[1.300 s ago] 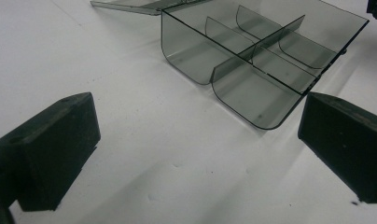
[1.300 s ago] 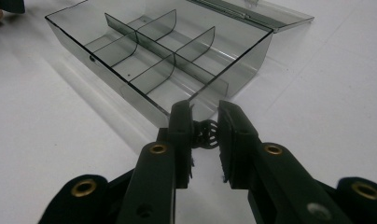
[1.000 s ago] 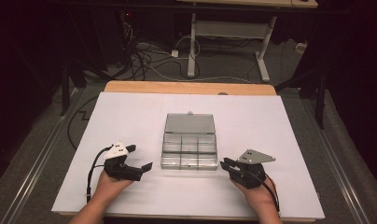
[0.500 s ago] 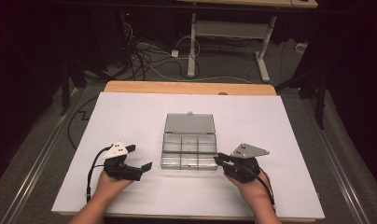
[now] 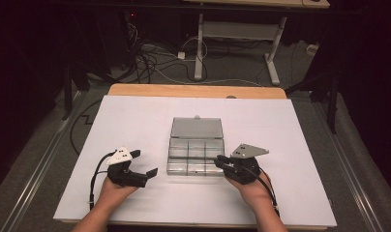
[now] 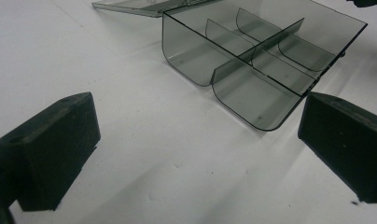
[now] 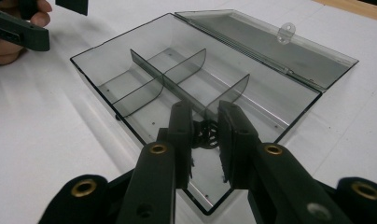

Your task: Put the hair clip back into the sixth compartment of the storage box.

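The fingers (image 5: pixel 152 171) of the left gripper (image 5: pixel 145 163) stand well apart in the high view, and we see nothing between them. That gripper rests low over the white-covered table (image 5: pixel 135 116), near the left side of the clear smoky-grey plastic compartment box (image 5: pixel 196 154). The box lies at the middle of the table with its flat hinged lid (image 5: pixel 197 128) folded open on the far side. The right gripper (image 5: pixel 218 163) sits at the box's near right corner, with its fingers reaching over the rim.

In the left gripper view, we look between two black block-shaped fingers (image 6: pixel 51 149) spread wide over bare white table. The box (image 6: pixel 252 60) lies ahead of them, apart from both, and its curved dividers show.

In the right gripper view, the fingers (image 7: pixel 182 135) are drawn close together, gripping a small black gear-like piece (image 7: pixel 206 133). They hold it above the nearest corner compartment of the box (image 7: pixel 130 70). The lid (image 7: pixel 270 46) lies flat beyond, and the left gripper (image 7: pixel 23 28) shows at the top left.
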The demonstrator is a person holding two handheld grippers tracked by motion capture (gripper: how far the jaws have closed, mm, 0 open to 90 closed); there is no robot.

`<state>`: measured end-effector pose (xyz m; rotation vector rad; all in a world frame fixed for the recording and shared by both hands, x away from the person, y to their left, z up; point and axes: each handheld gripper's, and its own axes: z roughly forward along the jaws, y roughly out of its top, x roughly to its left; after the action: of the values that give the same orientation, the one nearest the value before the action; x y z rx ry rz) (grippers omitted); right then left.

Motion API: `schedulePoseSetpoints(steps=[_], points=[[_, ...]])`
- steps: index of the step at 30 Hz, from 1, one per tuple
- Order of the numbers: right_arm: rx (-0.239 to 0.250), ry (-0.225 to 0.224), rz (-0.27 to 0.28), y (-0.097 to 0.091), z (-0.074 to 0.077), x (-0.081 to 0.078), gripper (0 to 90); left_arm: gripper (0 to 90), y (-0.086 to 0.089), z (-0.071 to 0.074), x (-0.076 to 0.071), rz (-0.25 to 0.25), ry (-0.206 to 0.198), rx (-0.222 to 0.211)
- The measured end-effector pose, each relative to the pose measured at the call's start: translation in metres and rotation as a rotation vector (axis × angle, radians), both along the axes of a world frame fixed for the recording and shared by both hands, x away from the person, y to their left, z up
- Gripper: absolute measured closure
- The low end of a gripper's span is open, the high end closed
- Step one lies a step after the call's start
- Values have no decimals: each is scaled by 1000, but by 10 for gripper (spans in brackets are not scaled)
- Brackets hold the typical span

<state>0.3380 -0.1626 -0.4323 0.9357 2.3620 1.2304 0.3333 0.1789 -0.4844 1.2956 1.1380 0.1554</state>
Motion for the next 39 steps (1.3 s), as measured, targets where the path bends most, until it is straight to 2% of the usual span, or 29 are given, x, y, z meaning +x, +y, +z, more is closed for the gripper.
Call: schedulePoseSetpoints(steps=[9, 15, 25, 26, 29, 33, 39], points=[[-27, 14, 12, 11, -4, 8, 772, 0, 0, 0, 0, -4, 2, -7], [-40, 44, 19, 18, -9, 14, 771, 0, 1, 0, 0, -11, 2, -11], [-39, 62, 13, 15, -10, 13, 766, 0, 1, 1, -1, -17, 3, -13], [-37, 63, 13, 14, -10, 13, 759, 0, 1, 1, -1, -17, 3, -13], [-26, 63, -1, 13, -9, 13, 641, 0, 1, 1, -1, -18, 1, -11], [-2, 56, -11, 8, -5, 11, 613, 0, 1, 1, -1, -17, 2, -12], [18, 19, -36, -6, -1, 4, 578, 0, 2, 1, -1, -18, 3, -15]])
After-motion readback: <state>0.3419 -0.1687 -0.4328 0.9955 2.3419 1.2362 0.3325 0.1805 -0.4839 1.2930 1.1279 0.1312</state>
